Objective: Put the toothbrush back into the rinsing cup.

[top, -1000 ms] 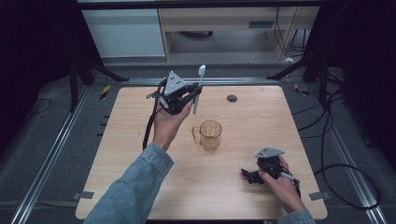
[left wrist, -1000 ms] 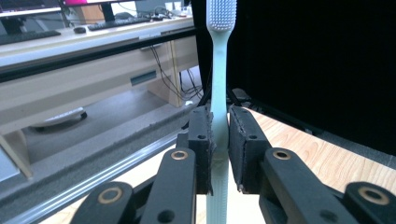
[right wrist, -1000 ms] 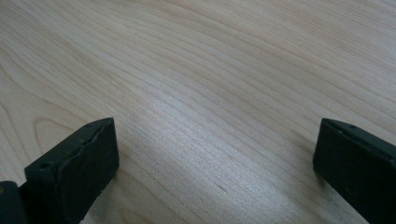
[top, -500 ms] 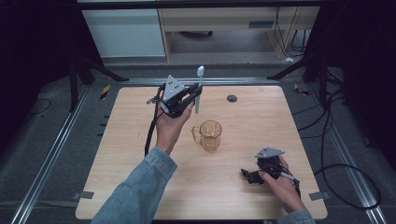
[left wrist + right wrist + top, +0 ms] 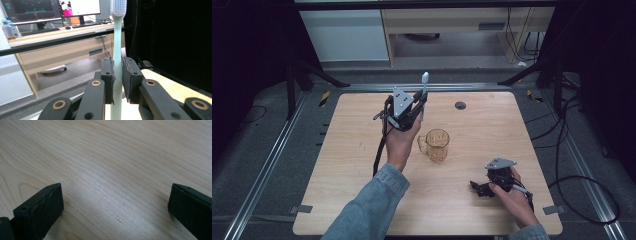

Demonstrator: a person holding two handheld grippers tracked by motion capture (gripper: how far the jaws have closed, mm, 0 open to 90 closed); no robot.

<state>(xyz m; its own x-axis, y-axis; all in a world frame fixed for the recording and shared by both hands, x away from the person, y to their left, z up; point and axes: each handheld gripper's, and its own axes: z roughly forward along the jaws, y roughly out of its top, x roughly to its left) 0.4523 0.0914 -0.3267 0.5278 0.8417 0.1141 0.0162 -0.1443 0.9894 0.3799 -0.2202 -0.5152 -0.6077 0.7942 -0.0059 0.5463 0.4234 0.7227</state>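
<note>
Left gripper is up over the far-left part of the table, clamped tight on a toothbrush that stands upright, bristles on top. Just to its right sits a glass mug. Down at the near right, the right gripper rests on the wood, jaws spread with nothing in them.

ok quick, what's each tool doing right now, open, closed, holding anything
Left tool: closed on the toothbrush, held upright above the table.
Right tool: open, holding nothing, low over the wooden table.
</note>
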